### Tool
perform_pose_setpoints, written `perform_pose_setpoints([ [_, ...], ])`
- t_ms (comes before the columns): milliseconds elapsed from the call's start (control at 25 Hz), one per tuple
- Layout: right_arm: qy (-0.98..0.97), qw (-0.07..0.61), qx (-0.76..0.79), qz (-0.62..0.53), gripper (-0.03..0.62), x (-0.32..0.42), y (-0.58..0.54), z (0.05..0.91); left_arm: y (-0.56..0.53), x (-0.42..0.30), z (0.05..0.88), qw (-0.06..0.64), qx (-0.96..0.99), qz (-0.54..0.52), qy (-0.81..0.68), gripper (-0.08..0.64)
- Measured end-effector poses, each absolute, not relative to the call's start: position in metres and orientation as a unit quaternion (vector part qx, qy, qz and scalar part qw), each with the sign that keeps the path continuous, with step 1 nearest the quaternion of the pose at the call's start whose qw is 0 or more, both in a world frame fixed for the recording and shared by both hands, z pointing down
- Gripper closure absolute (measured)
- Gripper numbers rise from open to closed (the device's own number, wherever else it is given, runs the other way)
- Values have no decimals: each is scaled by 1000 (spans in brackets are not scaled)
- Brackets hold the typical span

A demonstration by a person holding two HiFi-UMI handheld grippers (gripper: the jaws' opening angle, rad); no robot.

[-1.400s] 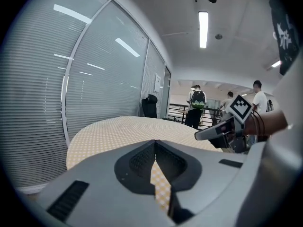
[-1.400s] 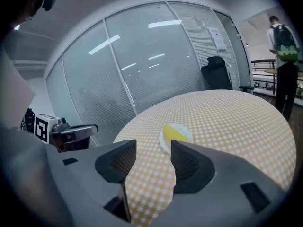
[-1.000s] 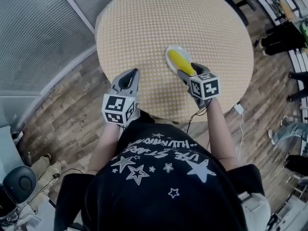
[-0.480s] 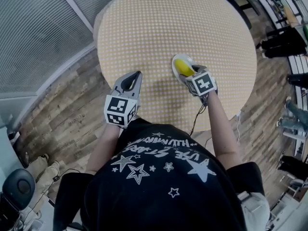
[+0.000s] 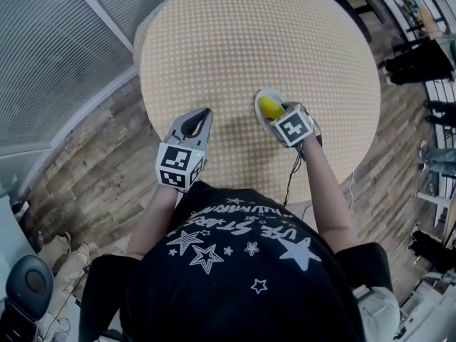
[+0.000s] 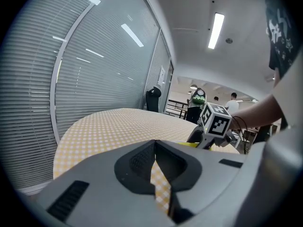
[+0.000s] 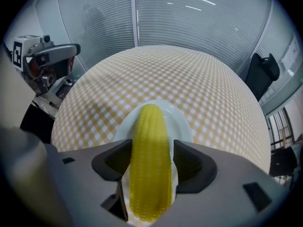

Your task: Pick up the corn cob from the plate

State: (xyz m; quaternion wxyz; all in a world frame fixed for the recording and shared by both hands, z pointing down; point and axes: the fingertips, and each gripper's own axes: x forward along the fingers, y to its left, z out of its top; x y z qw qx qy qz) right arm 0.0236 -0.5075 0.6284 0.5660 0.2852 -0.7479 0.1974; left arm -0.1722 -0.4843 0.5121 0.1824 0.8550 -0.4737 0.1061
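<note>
A yellow corn cob lies lengthwise on a small white plate on the round checked table. My right gripper straddles the cob, both jaws pressed against its sides, shut on it. In the head view the right gripper covers most of the plate, and only the cob's far end shows. My left gripper hovers over the table's near left edge, shut and empty. In the left gripper view its jaws leave only a thin slit with the tablecloth behind.
Slatted glass walls curve round the table's far and left sides. The floor is wood planks. A dark chair stands beyond the table. A cable hangs from the right gripper. People stand in the background.
My right gripper has lowered over the plate and now hides most of the cob, with its jaws against it. The left gripper has barely shifted.
</note>
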Motion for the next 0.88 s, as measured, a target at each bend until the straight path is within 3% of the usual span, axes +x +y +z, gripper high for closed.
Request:
perform_pose_setpoints([
  [560,-746,588,242,198,341,25,-502,632,-489,-164,514,179,857,110,-471,552],
  [720,-767,547,284,179,342,25,-513,618,-487,-166,511,172,855,111,-476,552],
  [880,-809,463,315,178,342,13,-517,581,-479,-168,504,164,853,109,-484,552],
])
